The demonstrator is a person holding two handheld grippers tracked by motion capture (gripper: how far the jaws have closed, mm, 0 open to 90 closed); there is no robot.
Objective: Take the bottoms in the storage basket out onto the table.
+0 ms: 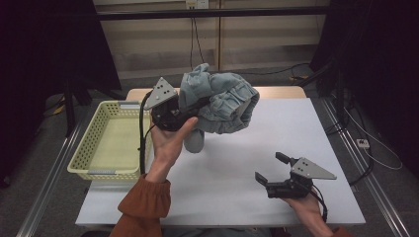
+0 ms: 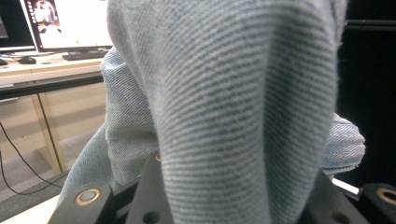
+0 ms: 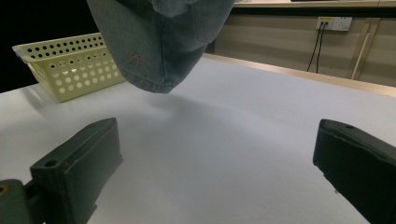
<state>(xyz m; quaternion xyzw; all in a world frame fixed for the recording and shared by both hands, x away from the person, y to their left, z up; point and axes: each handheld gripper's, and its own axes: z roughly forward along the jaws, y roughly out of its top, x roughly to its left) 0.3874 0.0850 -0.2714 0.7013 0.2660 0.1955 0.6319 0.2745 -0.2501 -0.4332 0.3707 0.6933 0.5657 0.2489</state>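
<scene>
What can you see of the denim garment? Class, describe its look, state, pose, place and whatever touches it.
The denim garment is pale blue-grey, of twill-woven cloth with stitched seams and a hemmed edge. It hangs bunched and crumpled, lifted above the white table, beside the yellow basket. The left gripper is shut on a fold of it. One end droops towards the tabletop; whether it touches cannot be told. The right gripper stands open, apart from it.

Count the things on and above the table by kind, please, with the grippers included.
Denim garment: 1
Yellow basket: 1
Grippers: 2, left gripper and right gripper
Total: 4
</scene>
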